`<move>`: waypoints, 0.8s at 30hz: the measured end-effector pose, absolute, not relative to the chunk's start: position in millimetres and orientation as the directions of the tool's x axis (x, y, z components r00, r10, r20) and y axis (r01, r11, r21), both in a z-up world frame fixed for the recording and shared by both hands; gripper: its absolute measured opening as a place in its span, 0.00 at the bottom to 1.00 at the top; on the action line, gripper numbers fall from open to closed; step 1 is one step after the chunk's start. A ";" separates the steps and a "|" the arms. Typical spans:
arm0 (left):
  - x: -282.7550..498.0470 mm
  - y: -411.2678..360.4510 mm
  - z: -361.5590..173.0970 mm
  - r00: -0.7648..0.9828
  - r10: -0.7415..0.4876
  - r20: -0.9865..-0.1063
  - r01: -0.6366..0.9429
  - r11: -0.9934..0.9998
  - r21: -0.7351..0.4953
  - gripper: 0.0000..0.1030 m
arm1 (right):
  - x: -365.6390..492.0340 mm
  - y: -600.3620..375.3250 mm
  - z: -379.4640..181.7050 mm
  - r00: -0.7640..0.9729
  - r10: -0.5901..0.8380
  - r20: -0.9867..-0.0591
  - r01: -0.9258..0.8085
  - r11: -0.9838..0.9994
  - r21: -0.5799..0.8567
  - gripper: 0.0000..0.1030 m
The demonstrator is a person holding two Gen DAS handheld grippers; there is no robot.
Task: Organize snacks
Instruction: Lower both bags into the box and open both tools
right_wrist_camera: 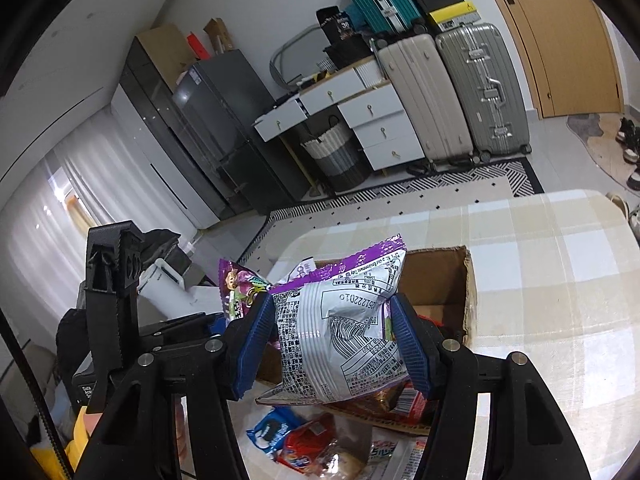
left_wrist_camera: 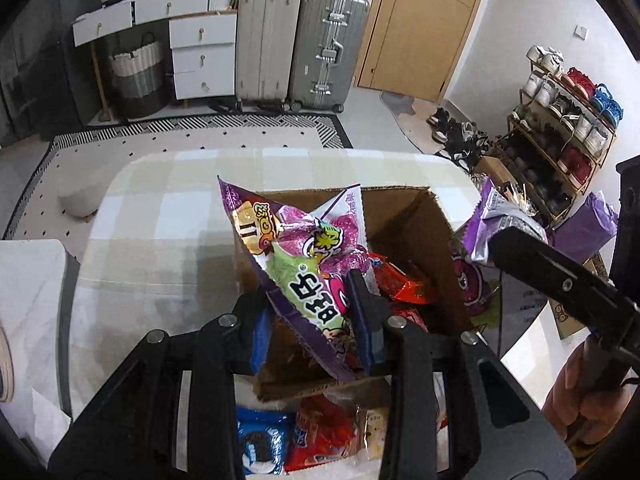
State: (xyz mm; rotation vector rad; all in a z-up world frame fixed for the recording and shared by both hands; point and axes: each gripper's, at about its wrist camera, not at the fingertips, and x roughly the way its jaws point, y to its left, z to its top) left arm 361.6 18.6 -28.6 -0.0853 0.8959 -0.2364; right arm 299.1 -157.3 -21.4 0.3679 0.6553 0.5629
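A purple snack bag is pinched between the blue pads of the left gripper, which is closed on the lower part of the bag so that the pack stands up tilted above the open cardboard box. A second purple bag is clamped in the right gripper, its silvery printed back (barcode and small text) turned toward the right wrist camera; the pads are pressed into both sides of the pack and it is dented between them. This bag is also held over the box, at the near edge. In the left wrist view the right gripper's bag is seen just beside the box's right wall, and part of a person's hand is visible on the handle below it.

Red and orange packets are seen lying inside the box. In front of the box, more snacks are laid on the table: a blue cookie pack and a red packet beside it. The box is set on a table covered with a pale checked cloth. Beyond the table, two suitcases, white drawers and a shoe rack are seen along the walls.
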 end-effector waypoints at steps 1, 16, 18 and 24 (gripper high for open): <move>366.6 15.8 -32.5 0.594 -0.237 -0.768 0.169 0.971 -0.169 0.30 | 301.9 -157.5 -24.1 0.651 0.595 -0.471 -0.369 0.791 0.489 0.59; 395.9 6.1 -68.5 0.565 -0.208 -0.798 0.156 0.977 -0.143 0.34 | 328.2 -148.9 -53.6 0.620 0.570 -0.539 -0.343 0.815 0.468 0.59; 392.2 6.8 -66.6 0.576 -0.199 -0.793 0.155 0.979 -0.133 0.36 | 329.4 -146.7 -55.3 0.622 0.560 -0.547 -0.342 0.823 0.454 0.59; 378.0 17.0 -61.1 0.588 -0.194 -0.785 0.151 0.980 -0.129 0.40 | 331.8 -142.5 -59.3 0.619 0.548 -0.562 -0.332 0.832 0.445 0.59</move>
